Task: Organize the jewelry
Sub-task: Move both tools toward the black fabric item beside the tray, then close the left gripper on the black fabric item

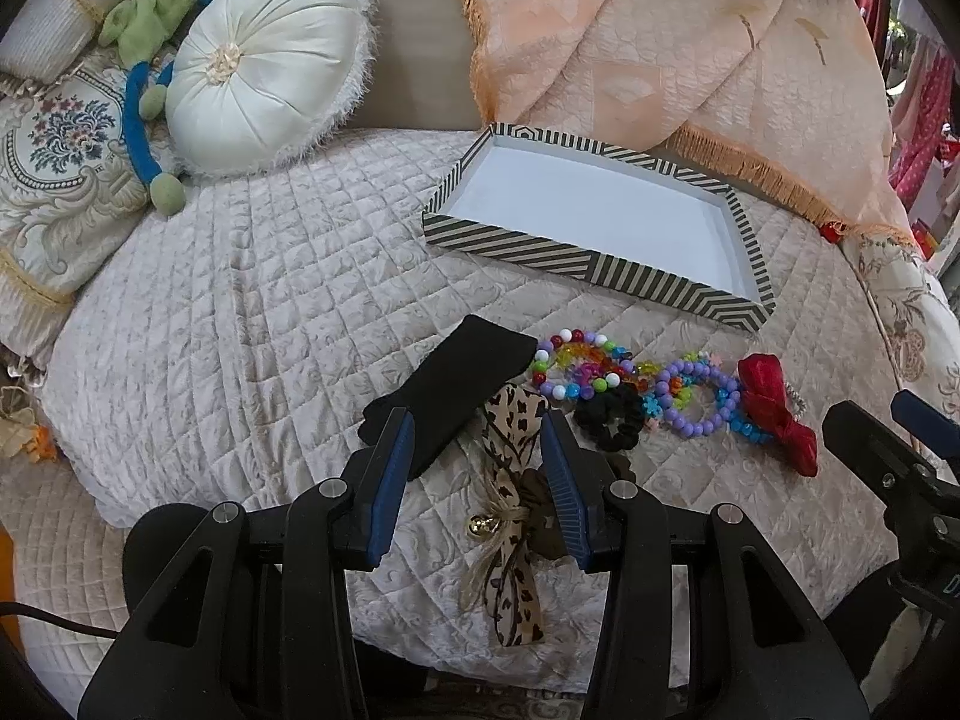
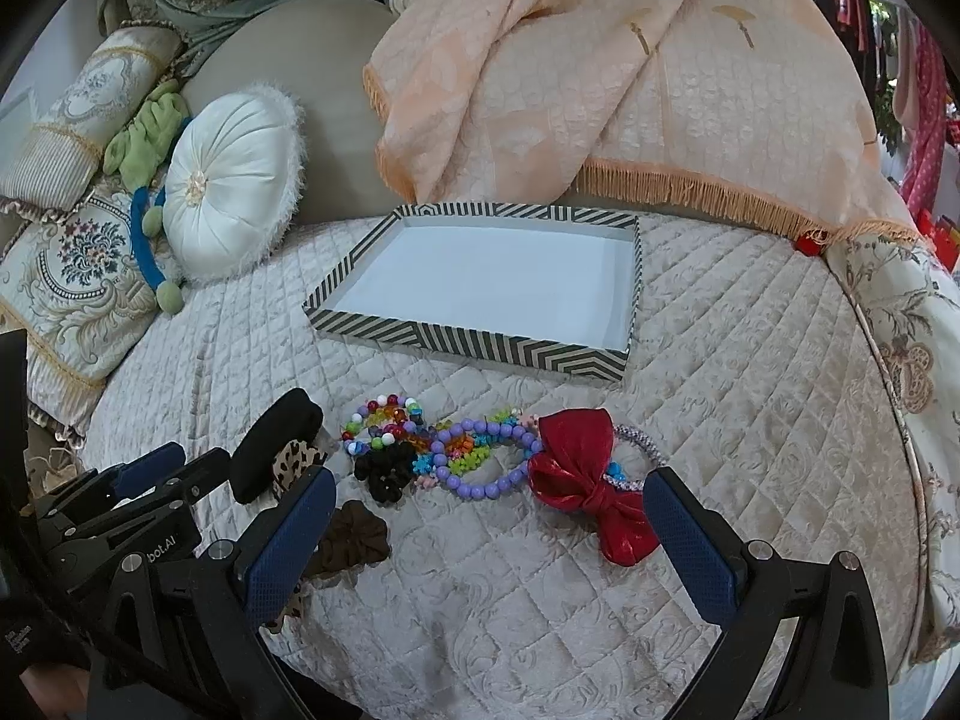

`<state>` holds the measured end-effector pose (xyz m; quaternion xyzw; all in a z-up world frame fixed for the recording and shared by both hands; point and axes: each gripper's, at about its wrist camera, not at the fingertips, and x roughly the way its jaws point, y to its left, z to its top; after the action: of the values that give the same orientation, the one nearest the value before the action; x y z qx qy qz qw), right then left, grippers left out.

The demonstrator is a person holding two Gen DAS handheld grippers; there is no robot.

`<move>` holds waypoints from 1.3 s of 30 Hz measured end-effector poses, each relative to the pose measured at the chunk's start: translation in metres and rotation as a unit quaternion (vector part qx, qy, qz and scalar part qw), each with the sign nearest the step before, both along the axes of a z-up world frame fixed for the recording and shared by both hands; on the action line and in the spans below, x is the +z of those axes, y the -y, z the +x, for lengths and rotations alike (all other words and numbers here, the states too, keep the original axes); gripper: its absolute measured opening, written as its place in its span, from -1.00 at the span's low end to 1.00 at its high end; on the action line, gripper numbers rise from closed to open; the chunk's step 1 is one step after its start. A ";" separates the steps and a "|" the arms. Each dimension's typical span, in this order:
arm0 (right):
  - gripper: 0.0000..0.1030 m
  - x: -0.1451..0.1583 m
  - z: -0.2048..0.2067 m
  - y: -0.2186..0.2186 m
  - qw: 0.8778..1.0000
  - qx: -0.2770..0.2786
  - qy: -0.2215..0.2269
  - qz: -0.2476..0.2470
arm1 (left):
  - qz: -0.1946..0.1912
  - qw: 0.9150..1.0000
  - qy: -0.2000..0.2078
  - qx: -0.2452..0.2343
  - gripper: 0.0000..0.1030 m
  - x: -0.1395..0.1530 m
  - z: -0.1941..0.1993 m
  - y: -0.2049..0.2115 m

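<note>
The empty striped cardboard tray (image 2: 633, 300) sits toward the quilted cream bedspread's (image 2: 750, 360) far edge. Nearer, beaded bracelets (image 2: 480, 450) touch a shiny red fabric bow (image 2: 582, 468). Left gripper (image 1: 477, 468) spread over a leopard-print ribbon bow (image 1: 510, 474); right gripper (image 2: 486, 534) released, empty.

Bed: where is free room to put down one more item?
Free: inside the tray, and the quilt right of the red bow. Crowded: the strip before the tray, from black pouch through bracelets to the bow.
</note>
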<state>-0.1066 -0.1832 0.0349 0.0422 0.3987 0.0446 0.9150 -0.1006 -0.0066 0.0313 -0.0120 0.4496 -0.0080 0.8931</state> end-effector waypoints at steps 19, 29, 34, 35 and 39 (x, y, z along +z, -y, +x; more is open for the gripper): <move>0.98 -0.014 0.008 0.013 1.000 0.001 -0.019 0.004 | -0.043 0.998 -0.028 0.030 -0.16 -0.005 0.020 -0.028; 0.98 -0.020 0.017 0.023 1.000 0.004 -0.028 0.014 | -0.070 0.995 -0.056 0.046 -0.16 -0.010 0.041 -0.051; 0.98 -0.017 0.020 0.040 0.999 0.005 -0.019 0.027 | -0.106 0.990 -0.086 0.036 -0.16 -0.017 0.052 -0.059; 0.98 -0.017 0.020 0.043 0.999 0.005 -0.018 0.028 | -0.110 0.989 -0.091 0.034 -0.16 -0.018 0.054 -0.060; 0.98 -0.022 0.024 0.063 0.999 -0.001 -0.029 0.036 | -0.112 0.987 -0.109 0.024 -0.10 -0.023 0.061 -0.066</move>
<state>-0.0827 -0.2463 0.0127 0.0771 0.4233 0.0565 0.9009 -0.0396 0.0591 0.0082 -0.1237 0.5399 -0.0361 0.8318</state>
